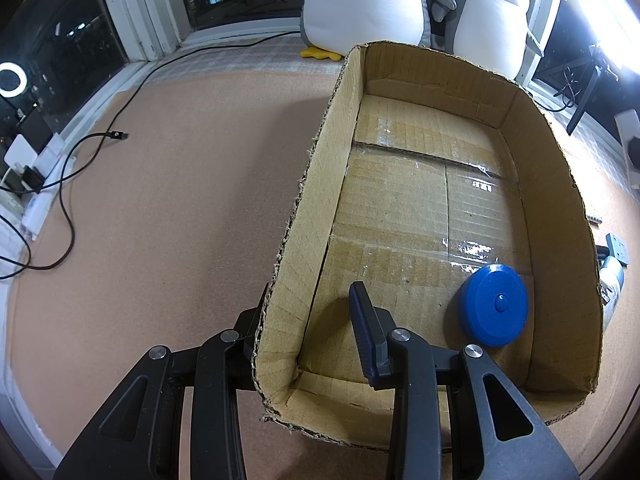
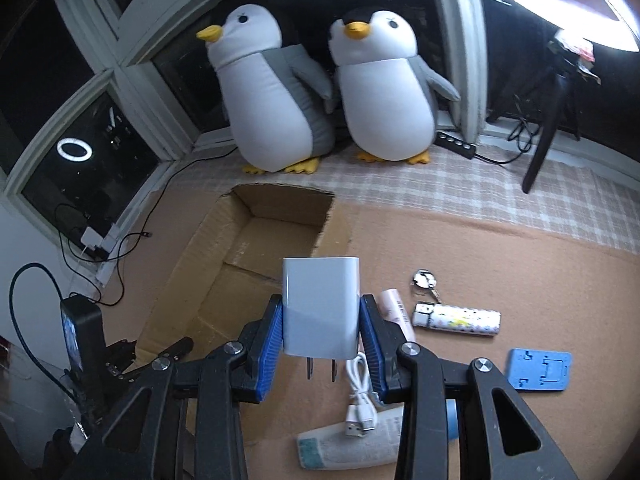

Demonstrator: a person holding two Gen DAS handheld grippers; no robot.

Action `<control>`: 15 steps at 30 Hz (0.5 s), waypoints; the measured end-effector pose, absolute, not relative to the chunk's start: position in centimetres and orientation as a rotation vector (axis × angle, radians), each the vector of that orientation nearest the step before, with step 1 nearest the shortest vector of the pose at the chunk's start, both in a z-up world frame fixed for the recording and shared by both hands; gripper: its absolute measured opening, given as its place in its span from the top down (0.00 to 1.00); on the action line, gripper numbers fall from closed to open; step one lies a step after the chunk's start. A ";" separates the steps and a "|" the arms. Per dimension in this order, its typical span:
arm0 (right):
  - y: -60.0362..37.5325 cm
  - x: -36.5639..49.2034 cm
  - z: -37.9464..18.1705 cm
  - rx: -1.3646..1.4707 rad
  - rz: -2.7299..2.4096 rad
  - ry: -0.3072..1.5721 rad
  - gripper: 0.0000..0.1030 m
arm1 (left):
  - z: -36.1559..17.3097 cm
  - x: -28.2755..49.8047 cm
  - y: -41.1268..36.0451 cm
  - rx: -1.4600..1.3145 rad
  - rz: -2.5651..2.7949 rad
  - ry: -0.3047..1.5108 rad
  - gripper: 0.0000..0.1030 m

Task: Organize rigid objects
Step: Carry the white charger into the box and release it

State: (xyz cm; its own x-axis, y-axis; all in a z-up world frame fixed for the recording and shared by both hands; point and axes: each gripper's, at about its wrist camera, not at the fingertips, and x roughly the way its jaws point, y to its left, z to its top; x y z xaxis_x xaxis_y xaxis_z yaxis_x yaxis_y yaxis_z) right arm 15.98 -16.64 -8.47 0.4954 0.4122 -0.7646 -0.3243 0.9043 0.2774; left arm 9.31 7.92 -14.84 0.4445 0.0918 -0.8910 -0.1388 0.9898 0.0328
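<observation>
The right hand-held gripper (image 2: 320, 332) pinches a white charger (image 2: 320, 308) above the table (image 2: 520, 240), standing tall, prongs pointing down. The left hand-held gripper (image 1: 308, 320) is spread across the box (image 1: 312, 208) wall.

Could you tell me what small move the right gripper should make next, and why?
Probably carry the charger left over the cardboard box and release. The right gripper already clamps it, prongs down, above the mat, and the box holds only a blue round case.
</observation>
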 end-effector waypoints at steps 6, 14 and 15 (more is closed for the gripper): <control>-12.3 15.4 -8.9 0.024 0.518 0.959 0.67 | -14.9 9.3 7.9 -0.048 0.142 1.100 0.67; -7.6 15.0 -10.7 -0.060 0.571 0.988 0.67 | -14.9 9.4 7.7 -0.049 0.142 1.099 0.67; -7.2 15.0 -11.0 -0.066 0.575 0.993 0.67 | -14.9 9.5 7.7 -0.049 0.141 1.099 0.67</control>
State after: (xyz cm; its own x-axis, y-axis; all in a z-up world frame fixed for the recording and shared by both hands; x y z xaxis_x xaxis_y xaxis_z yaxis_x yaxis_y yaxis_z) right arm 15.03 -7.20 -10.95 0.4108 0.4269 -0.8056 -0.4858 0.8502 0.2028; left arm 9.45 7.69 -14.90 0.4469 0.0897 -0.8901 -0.1386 0.9899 0.0302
